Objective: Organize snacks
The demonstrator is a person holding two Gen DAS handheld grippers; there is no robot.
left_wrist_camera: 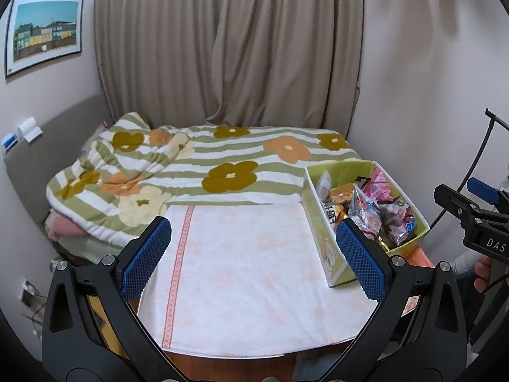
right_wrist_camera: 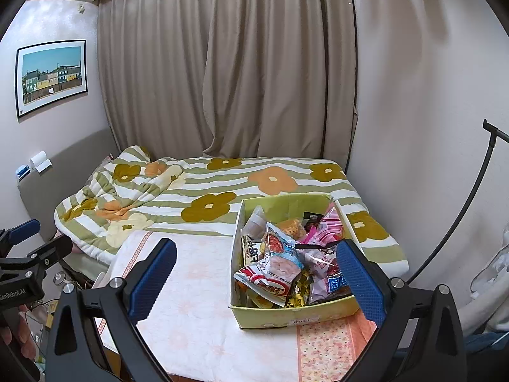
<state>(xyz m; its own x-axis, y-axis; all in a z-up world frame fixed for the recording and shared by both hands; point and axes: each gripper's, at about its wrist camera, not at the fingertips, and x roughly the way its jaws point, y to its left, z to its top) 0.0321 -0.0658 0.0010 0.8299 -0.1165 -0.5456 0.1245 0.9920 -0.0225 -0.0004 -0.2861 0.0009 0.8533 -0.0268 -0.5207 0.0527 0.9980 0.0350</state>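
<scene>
A yellow-green cardboard box [right_wrist_camera: 286, 316] stands on a table covered with a white and pink cloth [right_wrist_camera: 197, 312]. It holds several snack packets [right_wrist_camera: 280, 264], among them a red and white shrimp flakes bag [right_wrist_camera: 267, 281] and pink packets [right_wrist_camera: 331, 232]. The box also shows at the right in the left wrist view [left_wrist_camera: 331, 254], with its packets [left_wrist_camera: 366, 210]. My left gripper [left_wrist_camera: 254, 254] is open and empty above the cloth, left of the box. My right gripper [right_wrist_camera: 257, 281] is open and empty, its right finger over the box's near right corner.
A bed with a green striped flower quilt [right_wrist_camera: 222, 187] lies behind the table. Beige curtains [right_wrist_camera: 229, 63] hang at the back. A framed picture [right_wrist_camera: 51, 76] is on the left wall. A black stand [right_wrist_camera: 477, 184] arcs along the right wall.
</scene>
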